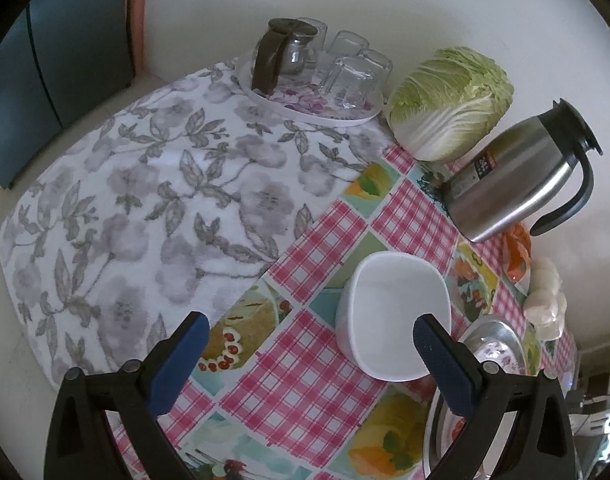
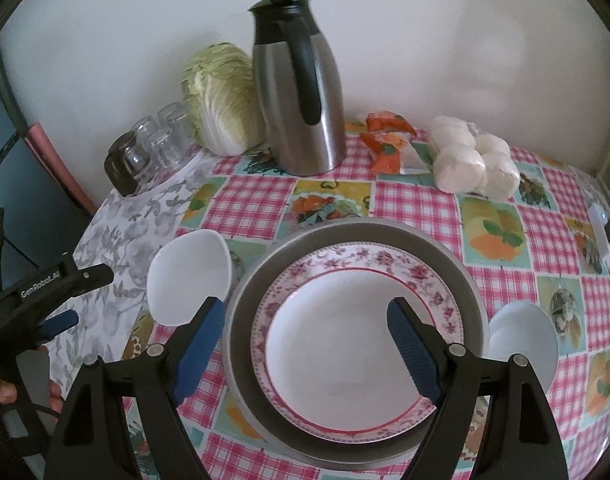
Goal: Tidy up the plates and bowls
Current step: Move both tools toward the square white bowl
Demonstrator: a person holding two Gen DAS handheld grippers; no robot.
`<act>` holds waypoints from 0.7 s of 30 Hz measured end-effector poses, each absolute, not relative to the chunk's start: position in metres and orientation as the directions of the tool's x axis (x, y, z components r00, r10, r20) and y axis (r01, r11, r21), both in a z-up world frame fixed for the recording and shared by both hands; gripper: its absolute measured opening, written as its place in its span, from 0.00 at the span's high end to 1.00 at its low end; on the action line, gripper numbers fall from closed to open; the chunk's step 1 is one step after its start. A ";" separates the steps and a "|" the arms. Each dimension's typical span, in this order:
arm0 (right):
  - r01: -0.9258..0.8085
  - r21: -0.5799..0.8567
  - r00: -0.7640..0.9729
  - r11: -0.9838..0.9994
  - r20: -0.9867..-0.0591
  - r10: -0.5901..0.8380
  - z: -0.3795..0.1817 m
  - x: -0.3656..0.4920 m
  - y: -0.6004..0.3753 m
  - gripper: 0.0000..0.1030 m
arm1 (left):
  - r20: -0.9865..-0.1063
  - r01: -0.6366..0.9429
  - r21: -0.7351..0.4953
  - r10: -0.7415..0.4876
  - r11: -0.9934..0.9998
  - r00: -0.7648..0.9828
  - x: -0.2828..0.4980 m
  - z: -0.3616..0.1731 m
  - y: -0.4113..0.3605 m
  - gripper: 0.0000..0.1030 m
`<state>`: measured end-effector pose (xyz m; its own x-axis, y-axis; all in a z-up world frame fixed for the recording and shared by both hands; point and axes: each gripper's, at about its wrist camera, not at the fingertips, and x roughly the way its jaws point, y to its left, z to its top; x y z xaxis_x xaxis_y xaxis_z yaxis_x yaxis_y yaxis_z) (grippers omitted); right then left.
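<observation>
**Bowls and plate on the checked cloth: handling notes**

Left gripper (image 1: 309, 340) spread wide, empty, hanging just above and left of the white square bowl (image 1: 397, 316). Right finger pad (image 1: 441, 364) overlapping the bowl's near-right rim in view; contact not certain. Right gripper (image 2: 305, 344) likewise spread, nothing pinched, poised over the flowered plate (image 2: 361, 340).

Plate sitting inside a grey metal dish (image 2: 241, 312), near centre of the table. Square bowl just left of the dish, close to the edge of the grey flowered mat (image 1: 145, 200). Second white bowl (image 2: 521, 340) just right of the dish, partly hidden behind the right finger.

Judged hard, glazed, slippery, breakable if knocked or dropped. Bowls likely light; plate heavier, and nested low, so little edge to get under. Best hold probably across a rim: one pad inside, one outside the wall for the bowls. For the plate, the raised patterned border at the near side.

Steel flask (image 2: 301, 96), cabbage (image 2: 221, 100) and glasses (image 1: 349, 68) stand far back, well apart.
</observation>
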<state>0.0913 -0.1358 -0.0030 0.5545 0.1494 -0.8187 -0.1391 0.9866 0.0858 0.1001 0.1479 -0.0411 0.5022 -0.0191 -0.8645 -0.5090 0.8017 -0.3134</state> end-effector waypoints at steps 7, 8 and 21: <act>-0.159 0.074 0.541 0.984 -0.827 0.150 0.013 0.105 -0.116 0.18 | -0.846 -0.524 -0.354 -0.026 0.775 0.533 0.099 -0.043 0.157 0.00; -0.168 0.073 0.537 0.983 -0.829 0.153 0.015 0.108 -0.112 0.18 | -0.841 -0.529 -0.366 -0.029 0.766 0.540 0.099 -0.044 0.159 0.00; -0.198 0.034 0.466 0.980 -0.876 0.125 0.013 0.135 -0.077 0.18 | -0.841 -0.536 -0.384 -0.046 0.752 0.539 0.107 -0.054 0.175 0.00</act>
<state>0.1352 -0.0770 0.0134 0.4659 0.1246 -0.8760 -0.1976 0.9797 0.0343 0.1069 0.1750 -0.0538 0.5390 -0.0456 -0.8411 -0.5357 0.7520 -0.3840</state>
